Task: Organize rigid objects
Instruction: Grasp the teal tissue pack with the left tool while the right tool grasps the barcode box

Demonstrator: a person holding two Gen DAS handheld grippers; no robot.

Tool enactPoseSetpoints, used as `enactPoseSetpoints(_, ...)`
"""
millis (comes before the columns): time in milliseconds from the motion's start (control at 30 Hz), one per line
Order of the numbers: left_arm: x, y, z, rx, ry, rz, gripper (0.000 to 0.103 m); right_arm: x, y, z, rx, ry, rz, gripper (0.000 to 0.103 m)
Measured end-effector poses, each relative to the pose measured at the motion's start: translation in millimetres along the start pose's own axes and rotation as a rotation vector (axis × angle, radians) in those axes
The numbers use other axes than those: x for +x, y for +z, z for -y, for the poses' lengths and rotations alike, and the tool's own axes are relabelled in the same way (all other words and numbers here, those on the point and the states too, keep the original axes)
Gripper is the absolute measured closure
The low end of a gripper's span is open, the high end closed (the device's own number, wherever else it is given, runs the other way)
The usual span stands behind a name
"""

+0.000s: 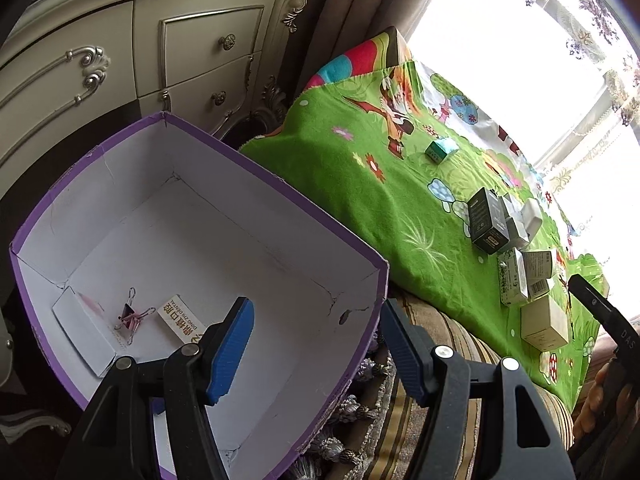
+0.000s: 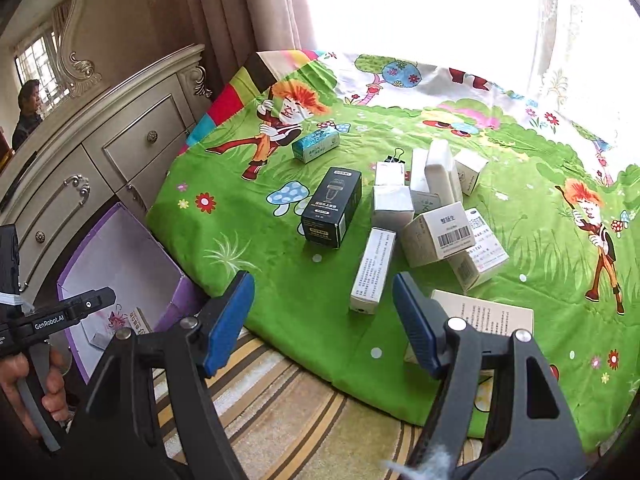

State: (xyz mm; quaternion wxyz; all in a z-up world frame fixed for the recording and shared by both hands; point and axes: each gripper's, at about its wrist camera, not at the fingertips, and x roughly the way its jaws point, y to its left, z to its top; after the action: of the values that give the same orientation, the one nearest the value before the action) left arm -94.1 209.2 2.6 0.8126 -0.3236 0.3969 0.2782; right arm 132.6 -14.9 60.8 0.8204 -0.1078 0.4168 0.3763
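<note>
Barely begun: purple box (image 1: 192, 240) under the empty, half-open left gripper (image 1: 316, 344) holds few items; most cartons (image 2: 432, 232) lie beyond the empty, half-open right gripper (image 2: 324, 320).

Support surface: bed/cushion with striped cover (image 2: 280, 408), overlaid by a green cartoon-print cloth (image 2: 248, 216). On the cloth: black carton (image 2: 332, 208), teal box (image 2: 316, 145) set apart toward the far side, cluster of white cartons (image 2: 432, 216), black binder clip (image 2: 396, 158), long white box (image 2: 372, 272) nearest the cloth edge.
</note>
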Motion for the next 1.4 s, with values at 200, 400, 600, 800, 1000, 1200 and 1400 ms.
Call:
enactPoseSetpoints(200, 4, 2, 28, 0.033, -0.091, -0.013, 0.037, 7, 13, 44, 0.012, -0.014, -0.024, 0.026)
enactPoseSetpoints(400, 10, 10, 64, 0.126, -0.138, 0.004, 0.037, 30, 20, 67, 0.013, -0.009, -0.067, 0.026)
enactPoseSetpoints(600, 28, 35, 102, 0.260, -0.143, 0.032, 0.037, 48, 26, 71, -0.015, 0.007, -0.089, 0.026)
enactPoseSetpoints(800, 59, 70, 142, 0.421, -0.137, 0.041, 0.037, 61, 30, 70, -0.051, 0.020, -0.107, 0.026)
enactPoseSetpoints(1000, 100, 111, 175, 0.521, -0.139, 0.018, 0.037, 72, 31, 71, -0.064, 0.033, -0.129, 0.026)
enactPoseSetpoints(1200, 149, 150, 197, 0.580, -0.126, -0.010, 0.037, 75, 30, 70, -0.076, 0.043, -0.135, 0.028)
enactPoseSetpoints(1400, 198, 178, 209, 0.619, -0.097, -0.066, 0.037, 79, 29, 74, -0.062, 0.066, -0.152, 0.043)
